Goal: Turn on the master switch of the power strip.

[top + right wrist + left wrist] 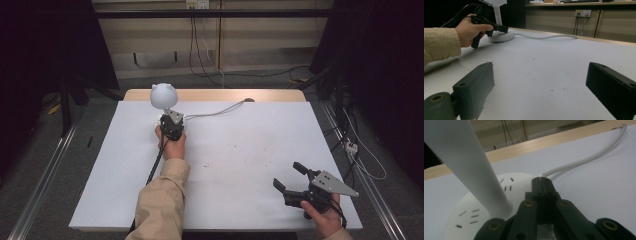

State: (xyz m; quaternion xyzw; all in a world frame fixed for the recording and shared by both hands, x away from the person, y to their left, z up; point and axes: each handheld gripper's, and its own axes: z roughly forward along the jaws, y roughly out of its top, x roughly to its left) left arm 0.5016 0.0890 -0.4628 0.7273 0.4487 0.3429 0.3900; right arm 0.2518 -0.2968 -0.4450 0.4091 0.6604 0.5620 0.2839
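Observation:
A white desk lamp stands at the table's back left, with a round head (163, 95), a slanting stem (469, 157) and a flat round base (471, 212). Its white cable (215, 111) runs off to the right towards the table's rear edge. My left gripper (169, 121) is shut with nothing between its jaws, and the tips (541, 180) sit at the base's rim near where the cable leaves it. The right gripper view shows the same gripper (504, 29) against the base (501, 37). At the front right corner my right gripper (288, 175) stands open just above the bare table.
The table top (240, 150) is white with a wooden strip (270, 95) along the back. Metal rails run on the floor at both sides. A power strip (351, 146) and loose cables lie on the floor to the right. Wall sockets (583, 12) sit behind the table.

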